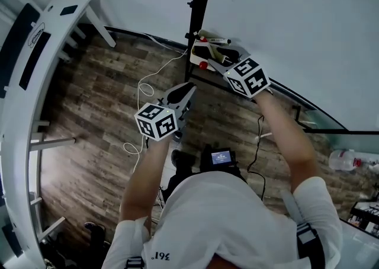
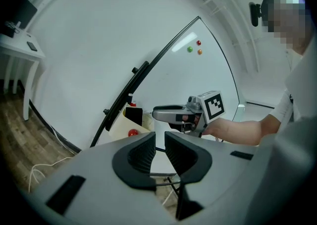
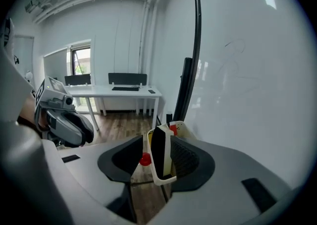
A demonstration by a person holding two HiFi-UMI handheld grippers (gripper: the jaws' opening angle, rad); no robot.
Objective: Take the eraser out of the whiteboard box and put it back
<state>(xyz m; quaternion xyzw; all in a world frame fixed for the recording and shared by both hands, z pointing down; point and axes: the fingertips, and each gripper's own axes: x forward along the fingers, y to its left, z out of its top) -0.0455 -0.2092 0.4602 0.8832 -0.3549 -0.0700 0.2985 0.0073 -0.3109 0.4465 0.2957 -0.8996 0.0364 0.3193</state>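
A cream whiteboard box (image 1: 198, 51) hangs at the bottom edge of the whiteboard (image 1: 284, 19). The eraser (image 3: 158, 152), black with a white back, stands upright inside the box (image 3: 161, 179). My right gripper (image 3: 157, 157) straddles that box from above. Its left pad stands clear of the box, so it is open. A red magnet (image 3: 144, 159) shows in the gap. In the head view the right gripper (image 1: 214, 63) reaches the box's front. My left gripper (image 1: 188, 90) hangs lower and to the left, off the board. Its jaws (image 2: 160, 152) stand a narrow gap apart with nothing between them.
A black stand pole (image 1: 198, 19) runs up beside the box. Markers (image 1: 216, 40) lie along the box's top. White cables (image 1: 142, 93) trail over the wooden floor. A white desk (image 1: 35, 54) stands at the left, and a water bottle (image 1: 346, 159) lies at the right.
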